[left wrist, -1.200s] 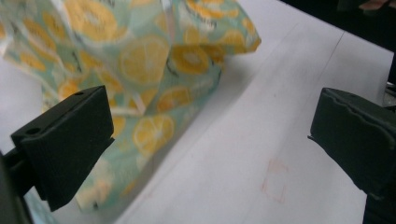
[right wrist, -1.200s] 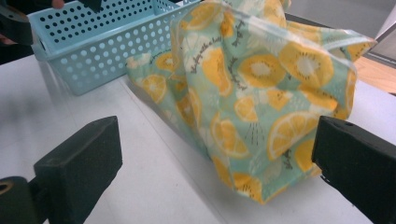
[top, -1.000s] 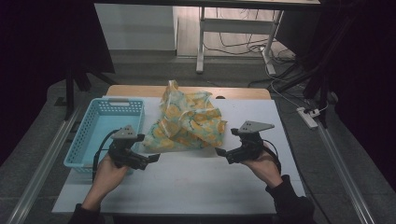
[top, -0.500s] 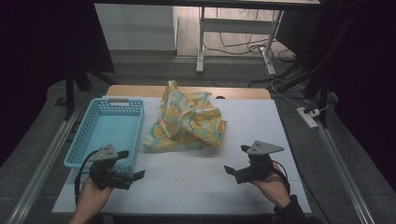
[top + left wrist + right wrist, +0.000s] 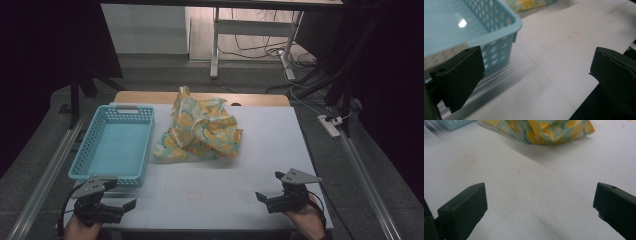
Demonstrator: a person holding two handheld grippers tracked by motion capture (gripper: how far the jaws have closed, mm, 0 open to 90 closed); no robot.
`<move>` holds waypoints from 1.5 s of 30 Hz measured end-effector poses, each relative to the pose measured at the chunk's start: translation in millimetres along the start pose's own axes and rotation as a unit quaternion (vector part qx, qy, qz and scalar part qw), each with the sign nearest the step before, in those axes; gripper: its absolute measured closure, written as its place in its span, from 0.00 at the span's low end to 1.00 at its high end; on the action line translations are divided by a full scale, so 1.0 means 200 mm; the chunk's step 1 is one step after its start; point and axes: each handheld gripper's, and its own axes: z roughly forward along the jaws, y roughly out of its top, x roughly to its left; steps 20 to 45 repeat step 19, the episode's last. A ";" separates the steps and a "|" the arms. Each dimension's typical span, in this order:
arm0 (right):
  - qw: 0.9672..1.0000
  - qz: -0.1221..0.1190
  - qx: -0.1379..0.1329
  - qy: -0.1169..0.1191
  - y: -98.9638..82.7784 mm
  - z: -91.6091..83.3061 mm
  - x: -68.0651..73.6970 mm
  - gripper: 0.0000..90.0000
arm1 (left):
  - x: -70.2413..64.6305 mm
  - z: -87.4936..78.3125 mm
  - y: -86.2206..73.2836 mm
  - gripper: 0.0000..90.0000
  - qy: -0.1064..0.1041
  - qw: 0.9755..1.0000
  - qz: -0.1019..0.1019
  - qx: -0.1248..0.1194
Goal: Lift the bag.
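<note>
Now both grippers sit at the near edge of the table, well apart from the cloth. A second ago they were up beside it, one at each of its near corners; half a second ago they were already on their way back toward the person, and here they have come almost to the table's front rim. The left gripper rests just in front of the basket, whose near corner looms close in the left gripper view, and its jaws stand wide with nothing between them. The right gripper lies at the opposite near corner, jaws equally wide and empty, looking across bare table toward the cloth. The cloth itself lies crumpled in the middle of the table, just beside the basket's right wall and outside it, and its heap looks much the same as in the earlier pictures. I judge this as a pull-back rather than progress: the cloth has been let go or never gripped, nothing has gone into the basket, and any folding or stowing of it would have to begin with a fresh reach forward.
</note>
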 end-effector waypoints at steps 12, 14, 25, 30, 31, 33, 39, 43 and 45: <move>0.999 0.025 0.033 -0.026 -0.15 -0.09 -0.01 0.00 | 0.04 -0.02 -0.12 0.00 0.037 0.999 -0.012 0.033; 0.998 0.028 0.044 -0.026 -0.17 -0.09 -0.01 0.00 | 0.04 -0.02 -0.12 0.00 0.044 0.998 -0.013 0.047; 0.997 0.034 0.060 -0.028 -0.19 -0.09 -0.02 0.00 | 0.05 -0.01 -0.11 0.00 0.038 0.998 -0.019 0.051; 0.997 0.034 0.060 -0.028 -0.19 -0.09 -0.02 0.00 | 0.05 -0.01 -0.11 0.00 0.038 0.998 -0.019 0.051; 0.997 0.034 0.060 -0.028 -0.19 -0.09 -0.02 0.00 | 0.05 -0.01 -0.11 0.00 0.038 0.998 -0.019 0.051; 0.997 0.034 0.060 -0.028 -0.19 -0.09 -0.02 0.00 | 0.05 -0.01 -0.11 0.00 0.038 0.998 -0.019 0.051; 0.997 0.034 0.060 -0.028 -0.19 -0.09 -0.02 0.00 | 0.05 -0.01 -0.11 0.00 0.038 0.998 -0.019 0.051; 0.997 0.034 0.060 -0.028 -0.19 -0.09 -0.02 0.00 | 0.05 -0.01 -0.11 0.00 0.038 0.998 -0.019 0.051; 0.997 0.034 0.060 -0.028 -0.19 -0.09 -0.02 0.00 | 0.05 -0.01 -0.11 0.00 0.038 0.998 -0.019 0.051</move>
